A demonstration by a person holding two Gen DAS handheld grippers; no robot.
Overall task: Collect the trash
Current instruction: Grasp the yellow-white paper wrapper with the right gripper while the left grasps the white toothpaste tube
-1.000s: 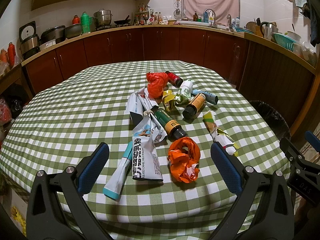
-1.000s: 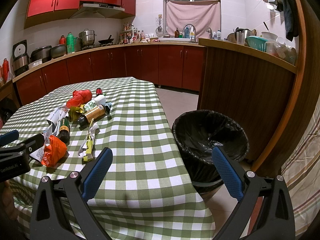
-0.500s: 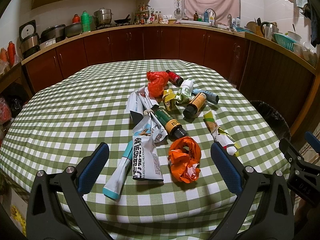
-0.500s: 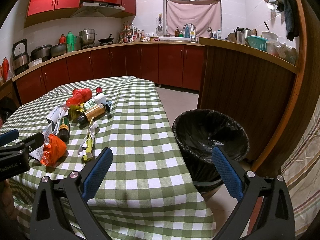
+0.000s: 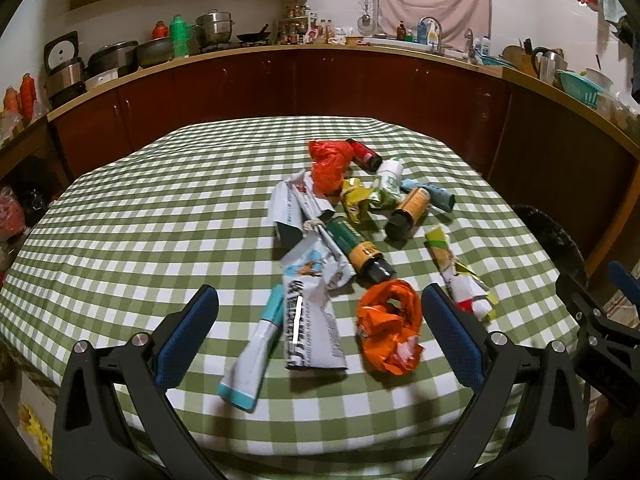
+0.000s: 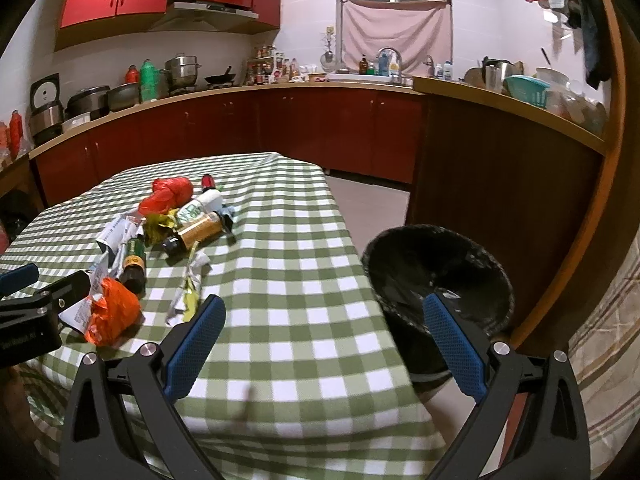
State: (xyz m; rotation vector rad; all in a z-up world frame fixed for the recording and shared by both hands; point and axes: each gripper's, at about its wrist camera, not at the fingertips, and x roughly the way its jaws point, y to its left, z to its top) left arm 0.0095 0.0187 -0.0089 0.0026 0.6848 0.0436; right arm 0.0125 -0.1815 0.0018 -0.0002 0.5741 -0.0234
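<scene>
A pile of trash lies on the green checked table: a crumpled orange bag, a white printed wrapper, a teal-tipped tube, a dark bottle, an amber bottle, a red bag and a crumpled packet. My left gripper is open, just short of the orange bag and the wrapper. My right gripper is open and empty over the table's right edge, beside the black-lined trash bin. The orange bag also shows in the right wrist view.
Dark red kitchen cabinets with a cluttered counter run behind the table. A wooden counter side stands right behind the bin. The bin's rim also shows in the left wrist view past the table's right edge.
Both grippers have moved forward a little and stay open. The trash has not moved.
</scene>
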